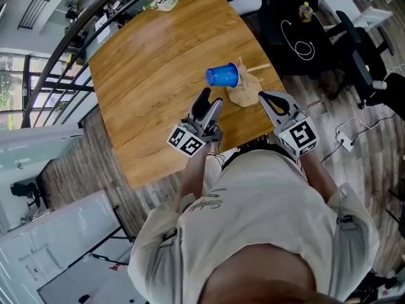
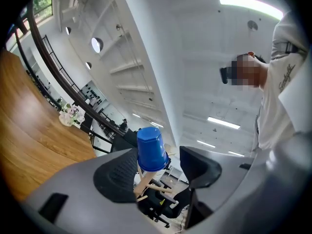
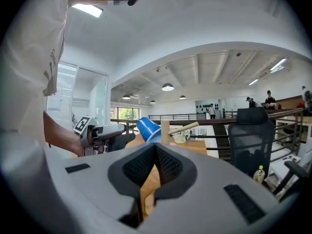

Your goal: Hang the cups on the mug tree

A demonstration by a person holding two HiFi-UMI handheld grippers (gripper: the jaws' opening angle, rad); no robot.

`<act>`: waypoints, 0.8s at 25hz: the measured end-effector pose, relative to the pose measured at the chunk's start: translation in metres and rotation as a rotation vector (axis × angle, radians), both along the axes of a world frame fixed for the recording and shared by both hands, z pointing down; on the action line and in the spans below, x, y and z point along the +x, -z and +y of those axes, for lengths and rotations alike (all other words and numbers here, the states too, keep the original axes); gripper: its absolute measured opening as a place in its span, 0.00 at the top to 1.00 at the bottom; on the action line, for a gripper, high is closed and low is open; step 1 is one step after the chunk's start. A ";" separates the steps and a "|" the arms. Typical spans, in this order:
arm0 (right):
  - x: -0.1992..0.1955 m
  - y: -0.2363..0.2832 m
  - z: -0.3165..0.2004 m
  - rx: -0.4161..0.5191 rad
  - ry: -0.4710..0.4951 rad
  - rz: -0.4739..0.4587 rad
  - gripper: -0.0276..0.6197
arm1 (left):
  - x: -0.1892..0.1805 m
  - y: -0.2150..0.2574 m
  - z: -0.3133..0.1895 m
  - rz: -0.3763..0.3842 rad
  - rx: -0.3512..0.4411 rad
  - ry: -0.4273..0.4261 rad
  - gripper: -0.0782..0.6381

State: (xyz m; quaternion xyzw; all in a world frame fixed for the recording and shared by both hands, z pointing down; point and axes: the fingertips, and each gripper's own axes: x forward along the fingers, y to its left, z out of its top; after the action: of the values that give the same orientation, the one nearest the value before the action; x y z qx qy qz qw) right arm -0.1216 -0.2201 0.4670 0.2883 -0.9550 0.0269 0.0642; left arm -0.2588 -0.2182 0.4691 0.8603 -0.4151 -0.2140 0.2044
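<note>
blue cup (image 1: 222, 75) hung, right gripper (image 3: 155, 150) closed

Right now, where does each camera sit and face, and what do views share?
Head view: on the head, steeply down at the wooden table, blue plastic cup on the wooden mug tree; white shirt, left gripper, right gripper show.
Left gripper view: along its parted jaws at the cup; shirt shows.
Right gripper view: along its closed jaws; left gripper, hand show.
All share the cup.
</note>
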 end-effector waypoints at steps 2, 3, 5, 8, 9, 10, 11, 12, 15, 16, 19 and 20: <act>-0.001 0.006 0.000 0.010 0.006 -0.011 0.96 | -0.004 0.004 0.005 -0.010 0.009 0.018 0.51; -0.002 0.009 0.000 0.013 0.010 -0.019 0.96 | -0.006 0.007 0.007 -0.017 0.015 0.027 0.52; -0.004 0.016 -0.001 0.017 0.016 -0.034 0.96 | -0.011 0.012 0.013 -0.030 0.033 0.046 0.59; -0.006 0.025 0.000 0.034 0.027 -0.046 0.96 | -0.019 0.018 0.021 -0.047 0.055 0.076 0.64; -0.007 0.028 0.000 0.042 0.031 -0.048 0.97 | -0.022 0.019 0.023 -0.056 0.055 0.088 0.70; -0.008 0.031 0.000 0.050 0.035 -0.050 0.96 | -0.025 0.020 0.025 -0.065 0.056 0.099 0.74; -0.008 0.034 0.000 0.057 0.038 -0.052 0.96 | -0.028 0.022 0.027 -0.074 0.058 0.107 0.78; -0.009 0.037 0.000 0.064 0.040 -0.053 0.96 | -0.030 0.024 0.029 -0.081 0.061 0.112 0.82; -0.010 0.045 0.000 0.083 0.049 -0.057 0.96 | -0.032 0.033 0.033 -0.108 0.072 0.121 0.83; -0.011 0.047 -0.001 0.090 0.052 -0.059 0.96 | -0.033 0.036 0.033 -0.127 0.077 0.124 0.83; -0.013 0.056 -0.002 0.116 0.061 -0.069 0.96 | -0.033 0.045 0.034 -0.193 0.089 0.136 0.83; -0.013 0.058 -0.002 0.121 0.063 -0.071 0.96 | -0.033 0.048 0.034 -0.210 0.092 0.139 0.83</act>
State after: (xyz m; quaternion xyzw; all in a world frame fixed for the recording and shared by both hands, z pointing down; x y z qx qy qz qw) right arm -0.1351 -0.2222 0.4087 0.2602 -0.9652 -0.0229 0.0134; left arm -0.2921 -0.1841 0.4210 0.8556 -0.4826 -0.1551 0.1046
